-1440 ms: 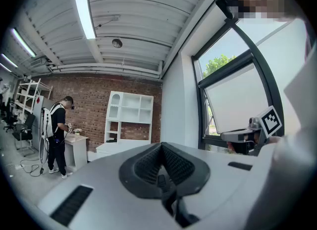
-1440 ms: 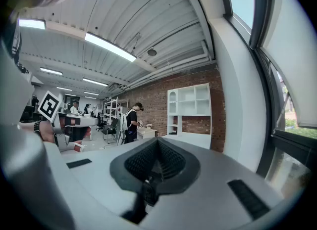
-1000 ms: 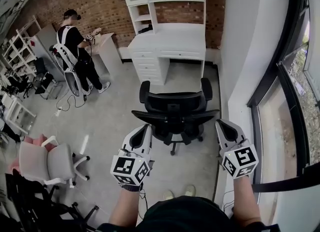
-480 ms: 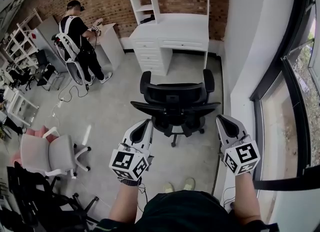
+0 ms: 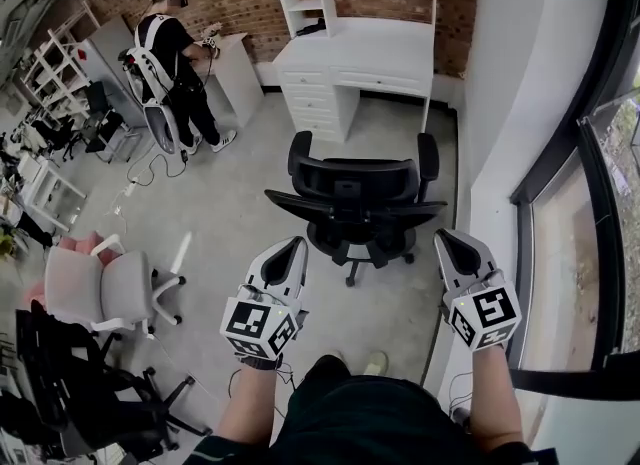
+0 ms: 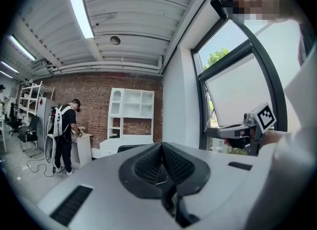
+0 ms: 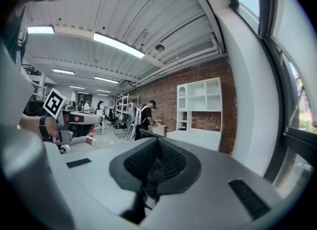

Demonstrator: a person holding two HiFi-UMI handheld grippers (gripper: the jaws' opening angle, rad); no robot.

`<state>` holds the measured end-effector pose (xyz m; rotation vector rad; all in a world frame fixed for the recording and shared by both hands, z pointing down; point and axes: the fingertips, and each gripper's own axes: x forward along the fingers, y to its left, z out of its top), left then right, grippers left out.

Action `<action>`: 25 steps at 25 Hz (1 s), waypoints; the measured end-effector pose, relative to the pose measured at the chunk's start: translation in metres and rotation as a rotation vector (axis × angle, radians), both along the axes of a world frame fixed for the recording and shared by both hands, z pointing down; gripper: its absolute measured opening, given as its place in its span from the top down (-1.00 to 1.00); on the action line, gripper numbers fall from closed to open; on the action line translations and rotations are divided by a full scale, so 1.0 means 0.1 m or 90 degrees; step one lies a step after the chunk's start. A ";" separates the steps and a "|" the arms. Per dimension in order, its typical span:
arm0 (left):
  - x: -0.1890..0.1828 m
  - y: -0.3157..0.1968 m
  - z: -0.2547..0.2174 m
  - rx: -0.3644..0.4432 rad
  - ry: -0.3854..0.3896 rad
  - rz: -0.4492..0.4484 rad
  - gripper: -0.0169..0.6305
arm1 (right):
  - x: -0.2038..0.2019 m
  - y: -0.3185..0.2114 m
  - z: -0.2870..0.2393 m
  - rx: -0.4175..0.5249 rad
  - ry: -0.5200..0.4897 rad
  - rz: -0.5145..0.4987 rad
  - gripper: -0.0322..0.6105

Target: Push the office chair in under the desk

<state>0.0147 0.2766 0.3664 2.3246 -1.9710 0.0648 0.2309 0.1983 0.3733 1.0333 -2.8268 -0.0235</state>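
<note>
The black office chair [image 5: 355,203] stands on the grey floor with its back towards me, well short of the white desk with a hutch [image 5: 370,48] against the brick wall. My left gripper [image 5: 290,250] is held shut and empty a little behind the chair's left side. On the chair's right, my right gripper [image 5: 447,241] is also shut and empty. Neither touches the chair. In the left gripper view the shut jaws [image 6: 161,150] point towards the desk [image 6: 130,142]. The right gripper view shows its own shut jaws [image 7: 157,147] and the desk [image 7: 198,135].
A person with a backpack [image 5: 180,53] stands at a small white table left of the desk. A pink and white chair [image 5: 100,288] and a black chair [image 5: 70,383] stand at my left. A white wall and window [image 5: 560,183] run along the right.
The view has shifted slightly and one of my legs has stepped forward. Both grippers stay shut behind the chair. The chair itself has not moved.
</note>
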 end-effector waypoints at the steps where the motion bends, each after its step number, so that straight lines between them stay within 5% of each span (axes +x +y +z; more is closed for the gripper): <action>1: -0.01 0.00 0.01 -0.003 -0.002 -0.003 0.92 | -0.01 0.00 0.01 0.000 0.001 -0.003 0.89; 9: -0.17 -0.04 0.20 -0.031 -0.011 -0.029 0.93 | -0.14 -0.08 0.22 -0.016 0.030 -0.019 0.89; 25: -0.65 -0.51 0.54 -0.069 -0.075 0.011 0.92 | -0.36 -0.51 0.58 -0.038 0.124 -0.011 0.88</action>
